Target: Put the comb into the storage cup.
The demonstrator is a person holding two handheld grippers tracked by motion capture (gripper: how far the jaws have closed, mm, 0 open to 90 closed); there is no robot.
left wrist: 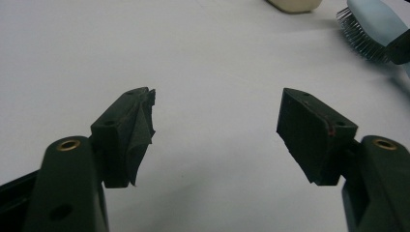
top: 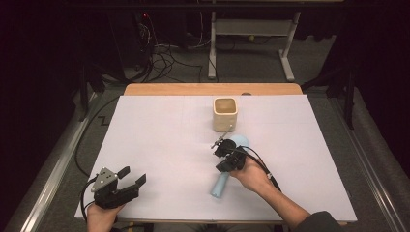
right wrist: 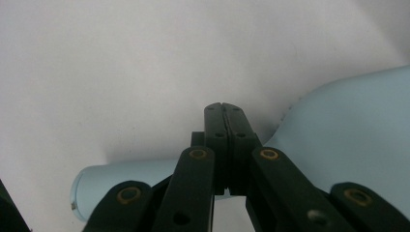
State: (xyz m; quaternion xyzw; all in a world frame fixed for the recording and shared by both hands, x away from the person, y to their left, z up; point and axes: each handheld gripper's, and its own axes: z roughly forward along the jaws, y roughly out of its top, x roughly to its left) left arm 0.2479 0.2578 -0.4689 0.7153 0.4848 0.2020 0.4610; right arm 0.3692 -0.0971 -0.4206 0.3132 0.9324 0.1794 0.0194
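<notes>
The right hand-held gripper [top: 223, 146] has its jaws pressed flat together with nothing between them — the right gripper view shows the two black pads meeting edge to edge. They sit right over the neck of the pale blue hairbrush [top: 227, 166], where the handle widens into the head; whether they touch it I cannot tell. The hairbrush lies on the white counter [top: 159, 140], its handle running toward the person and its head pointing away. Just beyond the hairbrush's head stands a cream square cup [top: 226, 114], near it but apart. The left hand-held gripper [top: 133, 176] rests well to the left of the hairbrush, close to the counter's near edge — its jaws stand apart, empty, with bare counter between them. In the left gripper view the hairbrush's bristles [left wrist: 360, 36] show at the upper right.
</notes>
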